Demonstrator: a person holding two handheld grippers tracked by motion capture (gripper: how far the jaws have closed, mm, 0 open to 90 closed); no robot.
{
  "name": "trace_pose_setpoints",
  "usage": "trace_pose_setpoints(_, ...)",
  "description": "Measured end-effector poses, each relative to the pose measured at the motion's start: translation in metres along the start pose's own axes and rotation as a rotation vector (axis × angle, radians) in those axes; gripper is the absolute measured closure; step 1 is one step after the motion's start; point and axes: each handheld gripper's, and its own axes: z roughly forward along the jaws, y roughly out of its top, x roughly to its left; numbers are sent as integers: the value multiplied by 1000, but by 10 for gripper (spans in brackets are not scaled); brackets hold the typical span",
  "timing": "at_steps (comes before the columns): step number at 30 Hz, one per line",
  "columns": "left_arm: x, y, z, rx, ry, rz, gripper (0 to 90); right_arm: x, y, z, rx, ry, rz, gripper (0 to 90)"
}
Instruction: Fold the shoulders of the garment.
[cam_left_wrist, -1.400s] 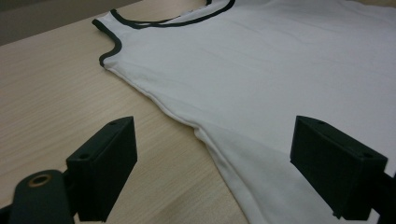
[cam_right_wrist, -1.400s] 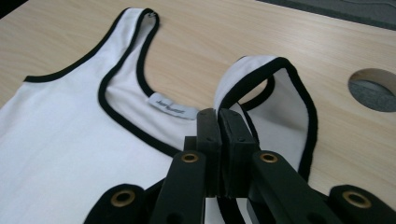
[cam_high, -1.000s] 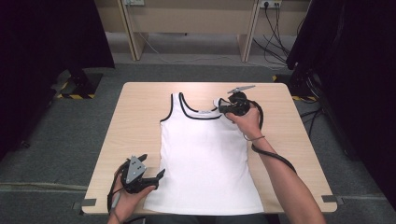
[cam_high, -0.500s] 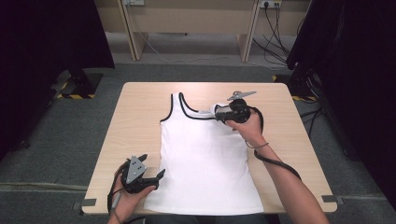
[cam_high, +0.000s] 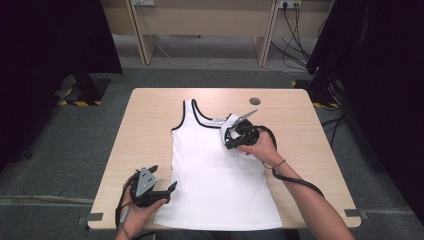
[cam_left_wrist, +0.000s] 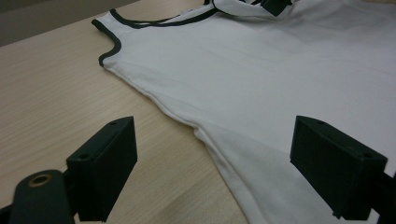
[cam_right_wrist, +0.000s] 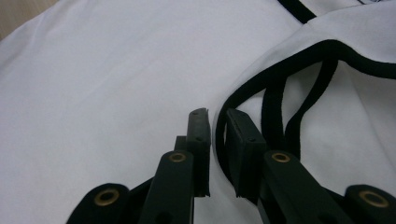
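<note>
While the wooden table (cam_high: 150, 120) bears it, the white tank top (cam_high: 215, 175) lies flat with black-trimmed neck toward the far edge; no writing on it is legible. Its right strap (cam_right_wrist: 299, 84) is folded inward, pinched between the right gripper (cam_high: 231, 136) jaws, trim detail clearest in that gripper's view. Near the hem's left corner, the left gripper (cam_left_wrist: 215, 163) gapes wide, straddling the side seam.

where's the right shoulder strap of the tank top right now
In the high view the strap is folded inward over the chest of the white tank top, pinched in the right gripper, near the table's far edge.
</note>
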Motion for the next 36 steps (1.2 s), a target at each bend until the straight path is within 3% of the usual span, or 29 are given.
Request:
trace_pose_setpoints(2, 0, 0, 0, 1, 0, 0, 140, -1, 4, -4, -23, -20, -4, 734)
trace_pose_setpoints(6, -1, 0, 0, 4, 0, 10, 140, -4, 16, -16, -81, -103, -3, 680)
trace_pose_setpoints(10, -1, 0, 0, 3, 1, 13, 141, -11, 31, -14, -67, -218, -18, 647)
trace_pose_setpoints(14, -1, 0, 0, 2, 0, 11, 141, -17, 43, 0, -45, -273, -17, 622)
trace_pose_setpoints(22, -1, 0, 0, -3, -4, 8, 141, -17, 53, 27, 19, -282, -54, 616)
trace_pose_setpoints(26, -1, 0, 0, -1, -3, 16, 141, -19, 51, 32, 36, -259, -51, 749)
trace_pose_setpoints(28, -1, 0, 0, -1, -3, 16, 141, -20, 50, 30, 27, -248, -37, 812)
trace_pose_setpoints(32, -2, 0, 1, 2, -2, 16, 141, -19, 50, 25, 11, -242, -24, 837)
trace_pose_setpoints(36, -2, 0, 1, 4, -2, 16, 141, -22, 58, -1, -73, -211, 15, 834)
